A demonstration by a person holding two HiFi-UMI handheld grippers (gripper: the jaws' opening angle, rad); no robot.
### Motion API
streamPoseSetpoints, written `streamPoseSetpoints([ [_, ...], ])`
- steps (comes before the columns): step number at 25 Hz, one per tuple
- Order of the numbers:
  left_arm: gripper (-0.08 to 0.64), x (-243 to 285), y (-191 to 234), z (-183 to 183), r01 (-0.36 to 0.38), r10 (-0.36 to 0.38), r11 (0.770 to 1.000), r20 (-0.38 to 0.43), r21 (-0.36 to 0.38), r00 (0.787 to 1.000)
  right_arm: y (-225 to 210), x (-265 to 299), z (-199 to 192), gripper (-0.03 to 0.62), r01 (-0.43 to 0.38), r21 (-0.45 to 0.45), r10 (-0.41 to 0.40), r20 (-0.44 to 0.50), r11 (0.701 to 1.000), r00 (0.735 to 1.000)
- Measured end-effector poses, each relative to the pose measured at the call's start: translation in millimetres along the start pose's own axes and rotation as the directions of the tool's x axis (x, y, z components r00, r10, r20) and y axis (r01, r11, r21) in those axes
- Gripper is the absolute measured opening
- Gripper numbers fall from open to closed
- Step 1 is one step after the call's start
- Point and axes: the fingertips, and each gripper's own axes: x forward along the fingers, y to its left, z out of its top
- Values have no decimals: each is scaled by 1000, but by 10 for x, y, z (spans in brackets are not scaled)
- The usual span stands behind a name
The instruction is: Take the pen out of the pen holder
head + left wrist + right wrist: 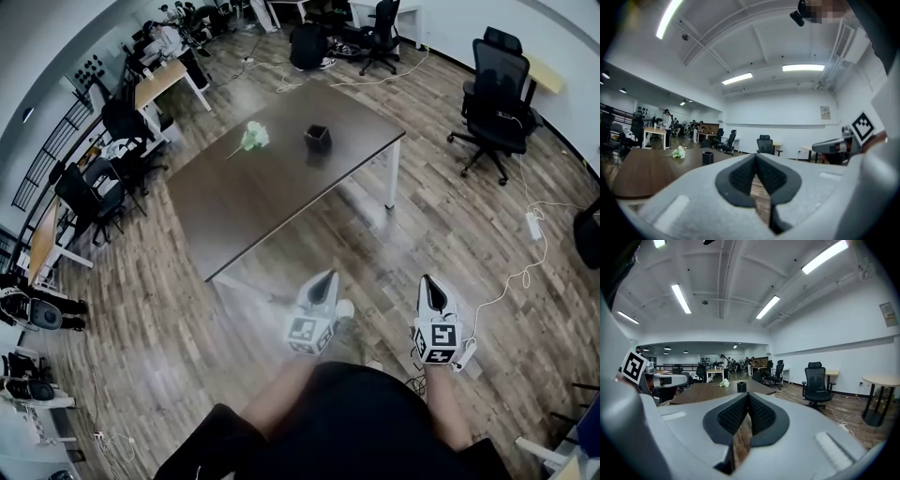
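1. The left claw [756, 158] is clenched: its dark ribbed pads [740, 176] are pressed tip to tip with nothing between them, and only floorboards show through the slit below.
2. The right claw [748, 396] is clamped in the same way, with the tips together and nothing held.
3. In the head view, the left claw [324, 277] and the right claw [428, 281] are held side by side in front of the person's body. They are low over the wooden floor [450, 216] and well short of the bench. This is judged to be a carrying posture, since nothing graspable is within reach.
4. The brown bench [272, 192] lies ahead, with one corner turned toward the claws.
5. The pen holder [318, 139], a small black cup, stands upright toward the far side of the bench. It is seen up and to the left of the left claw's tips [708, 157] and just above the right claw's tips [741, 386].
6. The pen cannot be made out at this range and is presumed to be inside the holder.
7. A bunch of white and green flowers [254, 137] lies to the left of the holder, apart from it.
8. The task is judged not yet begun. One claw will have to be opened before the holder is reached, and the other may be needed to steady the light cup.
9. A white cable [525, 267] trails over the floor at the right, where it could be snagged.
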Motion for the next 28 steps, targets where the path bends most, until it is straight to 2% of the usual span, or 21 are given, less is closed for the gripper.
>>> streamPoseSetpoints([
  [8, 3, 801, 373, 26, 34, -34, 999, 12, -10, 999, -316, 793, 154, 0, 22, 4, -22, -6, 1000, 1000],
  [11, 3, 1067, 618, 122, 40, -40, 999, 26, -10, 999, -321, 1183, 229, 1, 9, 18, -9, -17, 1000, 1000],
  [16, 2, 1515, 1120, 287, 22, -22, 1000, 28, -8, 999, -300, 1863, 420, 0, -4, -26, 3, -53, 1000, 999],
  [21, 3, 1977, 1638, 345, 19, -18, 999, 19, -29, 1000, -390, 2515, 495, 2, 41, -58, -47, -113, 997, 992],
  [25, 3, 2260, 2027, 349, 35, -34, 998, 10, -46, 999, -413, 2951, 610, 0, 94, -67, -101, -106, 993, 989],
  [28, 2, 2419, 2345, 360, 47, -47, 997, 5, -56, 999, -323, 3297, 681, 0, 105, -67, -111, -109, 992, 988],
])
